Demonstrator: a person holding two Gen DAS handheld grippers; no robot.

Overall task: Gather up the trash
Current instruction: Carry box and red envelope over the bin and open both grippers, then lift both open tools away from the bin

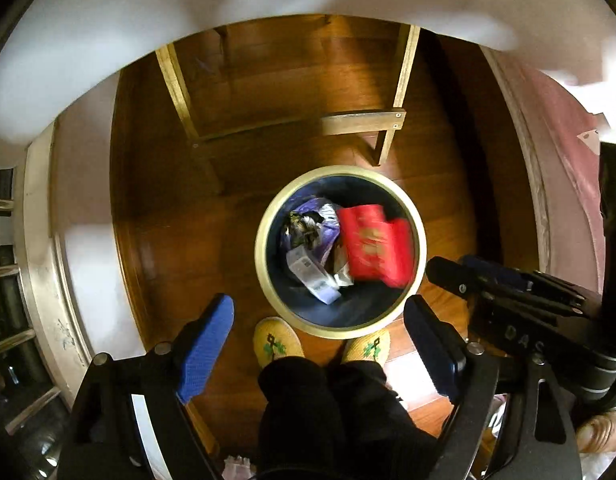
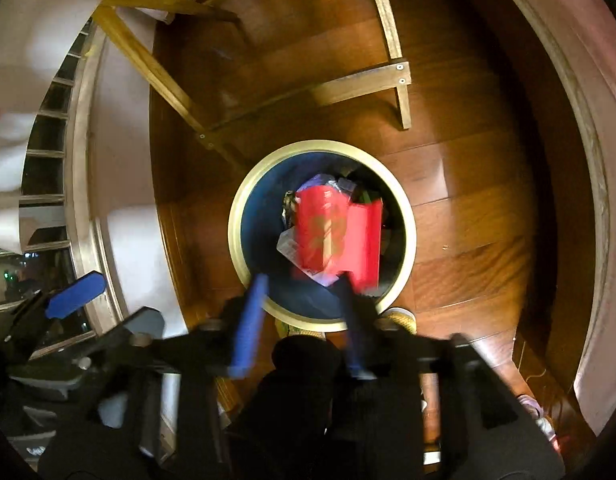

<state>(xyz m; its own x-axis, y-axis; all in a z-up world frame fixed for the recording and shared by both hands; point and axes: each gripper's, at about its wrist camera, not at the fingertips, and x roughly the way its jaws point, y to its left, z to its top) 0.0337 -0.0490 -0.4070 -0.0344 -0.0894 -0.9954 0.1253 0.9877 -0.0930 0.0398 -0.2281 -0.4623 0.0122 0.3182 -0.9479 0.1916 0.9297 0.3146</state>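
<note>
A round waste bin (image 1: 420, 248) with a cream rim and dark blue inside stood on the reddish-brown wooden plank floor (image 1: 267, 76), just in front of the person's two yellow knitted slippers (image 1: 276, 340). Inside the bin lay a crumpled red paper packet with gold print (image 1: 374, 246) on the right side, a purple-and-silver foil wrapper (image 1: 308, 226) on the left, and a small white printed carton (image 1: 312, 276) beneath them toward the near wall. In the right wrist view the red packet (image 2: 334, 232) appeared blurred within the bin's opening (image 2: 235, 236), clear of both pads.

The left gripper (image 1: 320, 336) pointed straight down with its blue-padded fingers (image 1: 205, 344) spread wide and nothing between them. The right gripper (image 2: 303, 312) hung over the bin's near rim, its blue fingers (image 2: 247, 320) parted about halfway and blurred, holding nothing; it also showed at the right edge of the left view (image 1: 460, 276).

Pale wooden desk legs and a crossbar (image 1: 364, 122) stood on the floor beyond the bin, and a white cloth (image 1: 147, 20) hung along the far edge. The person's dark trouser legs (image 1: 332, 412) filled the near side.
</note>
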